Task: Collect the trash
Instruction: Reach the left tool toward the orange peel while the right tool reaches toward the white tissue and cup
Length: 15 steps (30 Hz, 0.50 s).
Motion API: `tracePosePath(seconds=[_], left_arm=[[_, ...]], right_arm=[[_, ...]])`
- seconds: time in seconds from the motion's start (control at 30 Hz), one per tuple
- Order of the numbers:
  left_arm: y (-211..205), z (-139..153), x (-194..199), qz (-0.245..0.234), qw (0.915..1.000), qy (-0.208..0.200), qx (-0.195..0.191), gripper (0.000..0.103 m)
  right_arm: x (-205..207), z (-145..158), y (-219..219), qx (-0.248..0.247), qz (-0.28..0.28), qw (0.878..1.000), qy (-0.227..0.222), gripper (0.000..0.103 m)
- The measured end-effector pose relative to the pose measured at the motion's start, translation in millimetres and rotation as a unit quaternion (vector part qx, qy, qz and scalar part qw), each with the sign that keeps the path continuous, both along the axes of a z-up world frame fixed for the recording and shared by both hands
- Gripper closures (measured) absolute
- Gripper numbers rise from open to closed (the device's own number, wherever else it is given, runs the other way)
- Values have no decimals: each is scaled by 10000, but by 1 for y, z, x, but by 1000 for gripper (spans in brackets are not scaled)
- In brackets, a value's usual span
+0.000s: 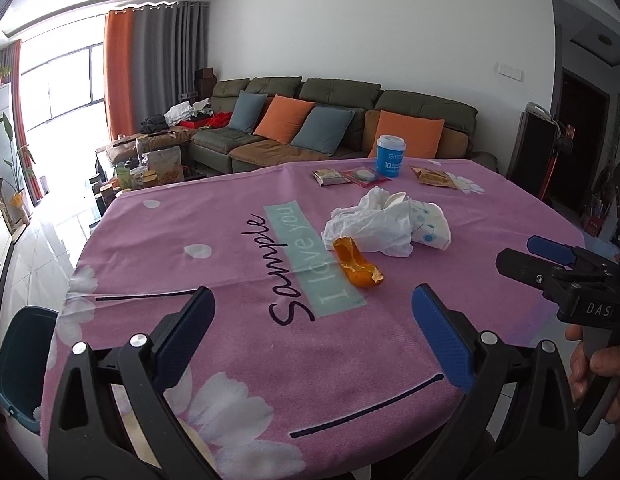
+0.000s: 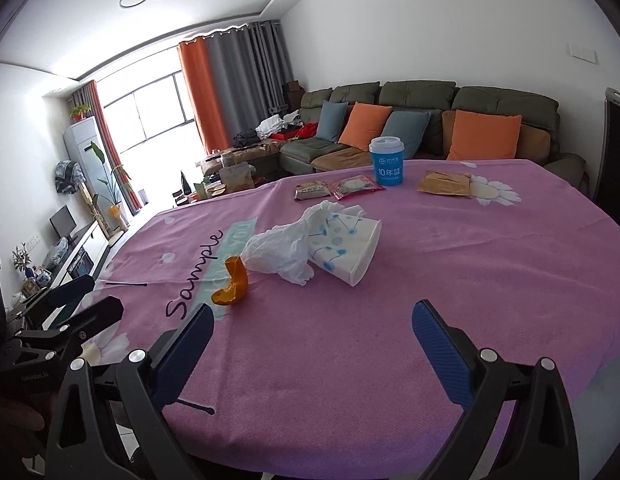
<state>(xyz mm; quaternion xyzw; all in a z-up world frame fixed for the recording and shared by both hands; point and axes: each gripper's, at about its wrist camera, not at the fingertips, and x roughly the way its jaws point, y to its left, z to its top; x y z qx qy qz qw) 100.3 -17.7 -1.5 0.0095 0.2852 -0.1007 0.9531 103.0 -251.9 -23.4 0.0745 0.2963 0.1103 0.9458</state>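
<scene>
Where the pink cloth's "Sample" lettering runs across the surface [image 1: 238, 360], an orange peel [image 1: 355, 264] [image 2: 232, 284] lies on the pale green printed strip, curled and hollow side up. Just behind the peel, and touching it, sits a crumpled white plastic bag [image 1: 369, 226] [image 2: 278, 252]. A tipped paper cup with a blue dandelion print [image 1: 429, 226] [image 2: 343, 248] lies against the bag on the side away from the peel, its mouth turned toward the right claw's camera.

Farther from the peel, near the far edge of the surface, three flat wrappers lie in a loose row: a brown one [image 1: 329, 177] [image 2: 310, 191], a red and clear one [image 1: 367, 177] [image 2: 355, 186] just beside it, and a tan one [image 1: 433, 177] [image 2: 443, 183] set well apart. An upright blue cup with a white lid [image 1: 391, 156] [image 2: 387, 162] stands between the red wrapper and the tan one.

Nearer than the peel, the left claw [image 1: 311, 312] [image 2: 84, 298] hangs over the near part of the cloth, spread wide and empty. The right claw [image 2: 311, 328] [image 1: 529, 256] is likewise spread wide with nothing in it, held by a hand [image 1: 601, 376]. Beyond the surface's left edge stands a dark teal bin [image 1: 22, 364]. A green sofa [image 1: 349, 120] with orange and grey cushions lines the far wall.
</scene>
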Motion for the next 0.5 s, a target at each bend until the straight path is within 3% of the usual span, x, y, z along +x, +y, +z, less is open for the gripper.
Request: tracePosePath(seconds=[0.5], left_arm=[[-42, -33, 86, -211, 9972, 667, -277, 6]], right_arm=[[48, -8, -19, 248, -107, 9992, 284, 7]])
